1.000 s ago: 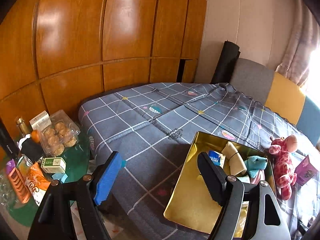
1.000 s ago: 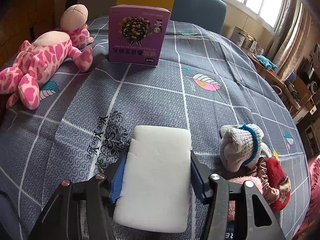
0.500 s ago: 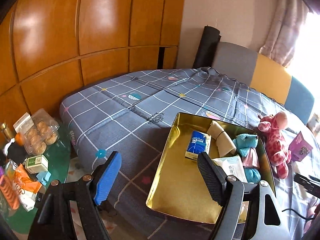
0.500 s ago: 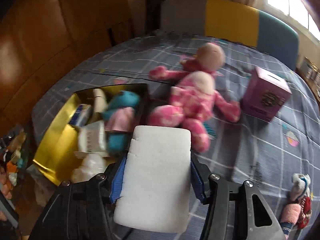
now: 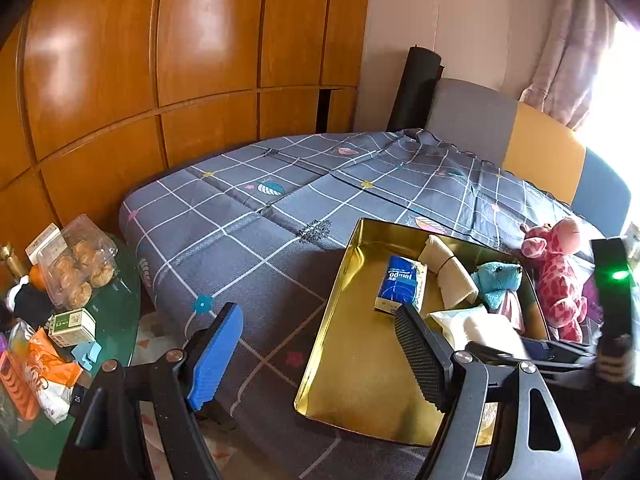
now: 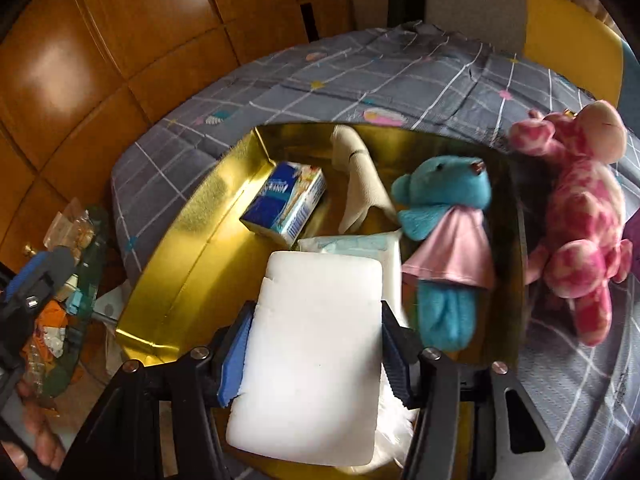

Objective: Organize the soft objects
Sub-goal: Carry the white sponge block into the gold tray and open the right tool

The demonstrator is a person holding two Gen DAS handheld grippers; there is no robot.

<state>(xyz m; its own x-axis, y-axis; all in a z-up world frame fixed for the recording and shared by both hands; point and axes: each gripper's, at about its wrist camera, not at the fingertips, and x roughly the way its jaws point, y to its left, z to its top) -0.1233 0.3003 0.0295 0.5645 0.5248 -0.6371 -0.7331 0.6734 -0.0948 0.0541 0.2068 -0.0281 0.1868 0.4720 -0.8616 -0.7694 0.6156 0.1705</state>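
Note:
My right gripper is shut on a white foam sponge and holds it over the gold tray on the bed. In the tray lie a blue tissue pack, a cream rolled cloth, a blue teddy in a pink shirt and a white wipes pack. A pink giraffe plush lies just right of the tray. My left gripper is open and empty above the tray's near-left corner. The right gripper reaches in from the right there.
The bed has a grey checked cover. A glass side table at the left holds snacks and boxes. Wooden wardrobe doors stand behind. A black roll leans by the padded headboard.
My right gripper swung left with the sponge, from over the bed cover to over the tray. My left gripper's view shifted a little, bringing the tray closer; it stayed open.

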